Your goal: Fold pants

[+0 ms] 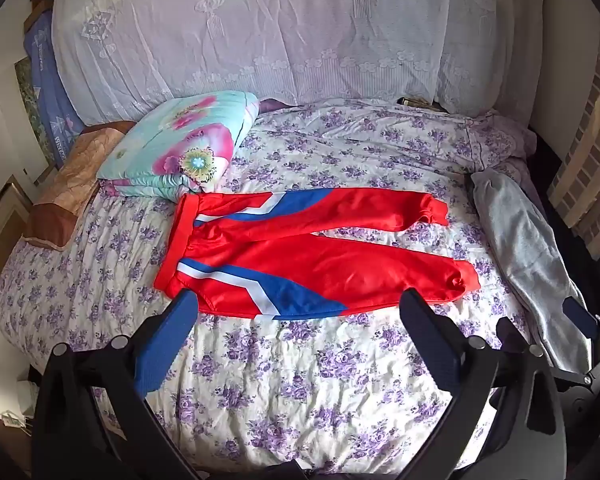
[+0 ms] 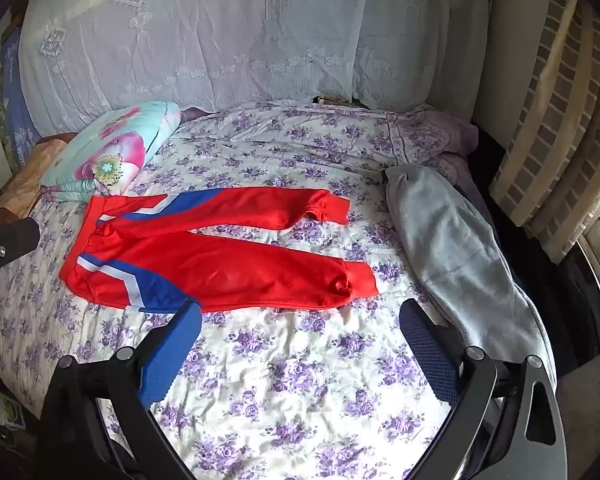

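Observation:
Red pants (image 1: 308, 252) with blue and white stripes lie flat on the flowered bed sheet (image 1: 300, 380), waistband at the left, both legs stretched to the right with a gap between the cuffs. My left gripper (image 1: 300, 308) hangs open above the sheet just in front of the near leg, nothing between its fingers. In the right wrist view the same pants (image 2: 212, 252) lie ahead and to the left. There my right gripper (image 2: 300, 316) is open too, hovering near the lower leg's cuff, touching nothing.
A folded floral quilt (image 1: 188, 144) rests behind the waistband. A grey garment (image 2: 456, 256) lies along the bed's right side. White lace fabric (image 1: 280, 28) covers the headboard wall. Part of the right gripper (image 1: 592, 332) shows at the left view's right edge.

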The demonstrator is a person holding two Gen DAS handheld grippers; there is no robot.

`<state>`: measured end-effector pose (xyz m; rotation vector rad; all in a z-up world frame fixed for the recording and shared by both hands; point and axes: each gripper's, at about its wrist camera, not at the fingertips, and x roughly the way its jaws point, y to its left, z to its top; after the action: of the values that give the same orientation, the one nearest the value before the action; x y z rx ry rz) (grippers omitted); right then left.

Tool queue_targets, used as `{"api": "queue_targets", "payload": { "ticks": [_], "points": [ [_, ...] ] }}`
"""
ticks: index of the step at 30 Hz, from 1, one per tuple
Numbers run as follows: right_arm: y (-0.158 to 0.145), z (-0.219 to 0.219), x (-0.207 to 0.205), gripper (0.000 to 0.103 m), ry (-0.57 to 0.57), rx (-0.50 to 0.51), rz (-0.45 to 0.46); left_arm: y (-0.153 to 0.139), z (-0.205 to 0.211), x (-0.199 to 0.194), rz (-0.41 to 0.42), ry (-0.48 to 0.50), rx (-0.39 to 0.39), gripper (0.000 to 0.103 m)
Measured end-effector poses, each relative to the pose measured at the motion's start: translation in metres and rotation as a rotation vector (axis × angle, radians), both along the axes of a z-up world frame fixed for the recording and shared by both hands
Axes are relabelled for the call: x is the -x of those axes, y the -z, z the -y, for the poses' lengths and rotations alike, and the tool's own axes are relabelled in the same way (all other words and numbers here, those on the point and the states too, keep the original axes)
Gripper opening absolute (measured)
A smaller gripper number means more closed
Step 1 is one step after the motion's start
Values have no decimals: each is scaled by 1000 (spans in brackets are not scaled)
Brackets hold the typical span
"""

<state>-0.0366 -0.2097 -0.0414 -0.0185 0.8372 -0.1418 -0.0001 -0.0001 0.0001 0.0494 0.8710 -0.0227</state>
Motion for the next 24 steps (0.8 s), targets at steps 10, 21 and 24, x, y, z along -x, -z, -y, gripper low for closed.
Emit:
{"api": "queue_targets", "payload": {
  "ticks": [10,21,24],
  "points": [
    [1,-1,-1,99,3,12,-8,6,3,0,-8,0,7,98],
    [3,-1,-1,99,1,3,-8,7,6,-1,-12,-3,6,98],
    [3,-1,-1,99,3,3,-8,10,6,-1,-14,0,8,98]
  ]
}}
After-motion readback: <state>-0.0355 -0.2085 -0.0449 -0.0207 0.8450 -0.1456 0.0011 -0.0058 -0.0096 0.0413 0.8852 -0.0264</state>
